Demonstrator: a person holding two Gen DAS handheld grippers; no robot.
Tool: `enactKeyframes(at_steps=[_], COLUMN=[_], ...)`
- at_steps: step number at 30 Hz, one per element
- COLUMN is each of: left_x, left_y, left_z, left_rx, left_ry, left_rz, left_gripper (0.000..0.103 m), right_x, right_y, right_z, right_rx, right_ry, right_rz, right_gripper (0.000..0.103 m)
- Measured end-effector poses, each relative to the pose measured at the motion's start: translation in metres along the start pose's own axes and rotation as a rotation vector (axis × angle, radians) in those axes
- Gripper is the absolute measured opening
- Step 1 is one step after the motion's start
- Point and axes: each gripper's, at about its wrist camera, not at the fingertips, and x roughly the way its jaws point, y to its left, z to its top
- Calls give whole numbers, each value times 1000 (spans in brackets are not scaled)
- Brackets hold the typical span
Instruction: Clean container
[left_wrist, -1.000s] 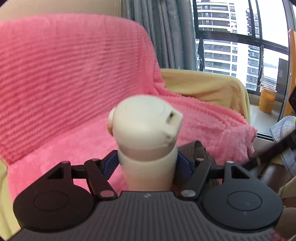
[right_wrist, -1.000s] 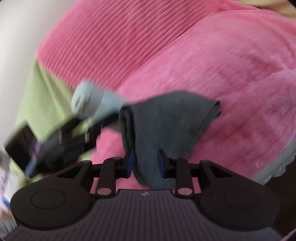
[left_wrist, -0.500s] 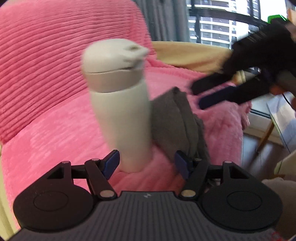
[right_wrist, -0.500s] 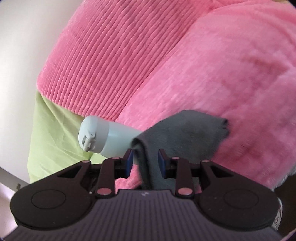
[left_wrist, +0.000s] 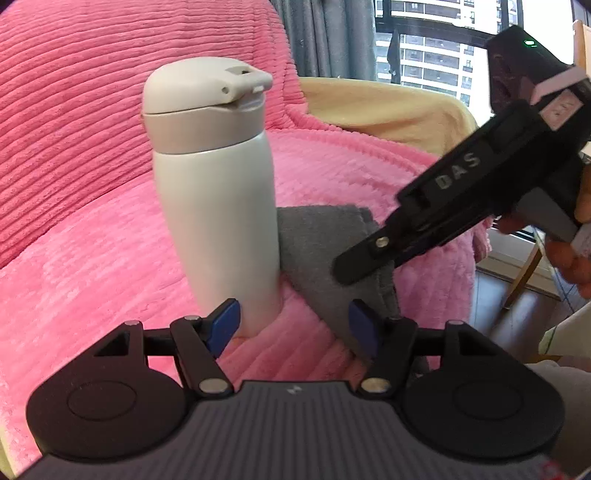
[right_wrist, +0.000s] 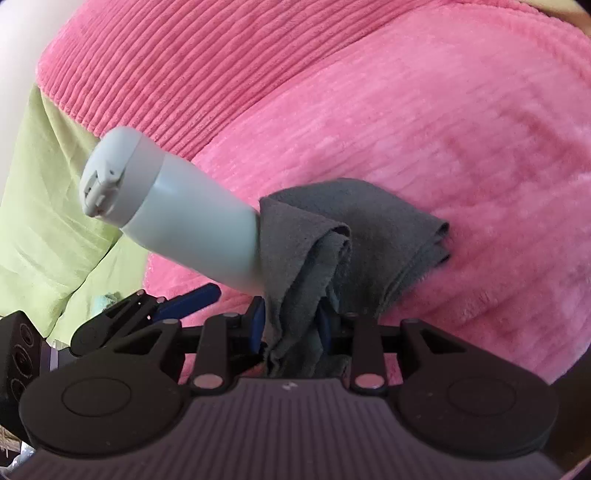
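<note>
Nearest in the left wrist view: left gripper (left_wrist: 293, 325), jaws spread wide and released, blue pads apart at roughly 7 and 5 o'clock of the gap, gripping nothing. Just past the left pad, a white bottle (left_wrist: 218, 206) standing upright on a pink blanket (left_wrist: 92, 258), grey lid closed, spout pointing toward 2 o'clock; base close beside the left pad, contact not clear. Touching the bottle's side at 3 o'clock, a folded grey cloth (left_wrist: 325, 251), draped down toward the right pad. Over the cloth, entering from 2 o'clock, the right gripper (left_wrist: 369, 258), black, with a hand (left_wrist: 569, 258) holding it at the frame's 3 o'clock edge. Farther back, a tan sofa arm (left_wrist: 369, 107), grey curtains (left_wrist: 325, 33) and a window (left_wrist: 443, 44) at 1 o'clock.

Nearest in the right wrist view: right gripper (right_wrist: 290, 323) clenched on the grey cloth (right_wrist: 332, 243), fabric bunched between the blue pads. Beyond, cloth pressed against the bottle (right_wrist: 177, 214), which leans toward 10 o'clock in this view. At 8 o'clock, the left gripper (right_wrist: 177, 302), pads apart. Farthest, pink blanket (right_wrist: 443, 129) and a green cover (right_wrist: 48, 206) at 9 o'clock.
</note>
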Motion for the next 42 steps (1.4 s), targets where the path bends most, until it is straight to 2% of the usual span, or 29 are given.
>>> enactKeyframes(at_steps=[3, 6, 10, 17, 20, 21, 22, 23, 26, 30, 32, 33, 38, 40, 41, 42], left_x=[0, 2, -4, -3, -1, -2, -4, -6, -15, -31, -33, -33, -24, -19, -17, -15], left_y=[4, 2, -1, 4, 3, 3, 4, 6, 12, 22, 23, 23, 24, 22, 20, 19], left_z=[-1, -1, 1, -7, -7, -7, -7, -5, 3, 26, 38, 43, 62, 66, 66, 66], left_rx=[-11, -6, -8, -11, -4, -6, -8, -9, 7, -28, -29, -25, -4, 19, 34, 47], left_ry=[4, 8, 7, 13, 19, 19, 18, 16, -2, -78, -112, -126, -157, -166, -171, -176], left_rz=[-3, -3, 0, -4, 4, 10, 15, 22, 55, 36, 44, 52, 39, 52, 66, 76], left_gripper=[67, 67, 67, 68, 68, 67, 67, 67, 68, 77, 85, 85, 85, 77, 68, 68], right_x=[-17, -22, -9, 17, 23, 24, 24, 22, 6, -24, -44, -53, -83, -89, -91, -93], right_y=[-7, -23, -14, -6, -1, 1, 0, -1, -10, -25, -24, -22, -5, 2, 6, 10], right_z=[-4, -4, 3, -7, -10, -8, -6, -5, 0, 9, 15, 19, 35, 40, 42, 43], right_rx=[21, 98, 46, 21, -5, -15, -20, -5, 24, 92, 90, 79, 10, -24, -47, -73], right_ry=[-64, -109, -115, -50, -58, -64, -73, -83, -145, -235, -296, -325, -392, -398, -397, -396], right_rz=[-16, 43, 68, 65, 42, 41, 69, 94, 123, 182, 205, 208, 229, 238, 244, 252], right_gripper=[27, 27, 27, 27, 21, 11, 5, 4, 4, 4, 4, 4, 5, 5, 5, 5])
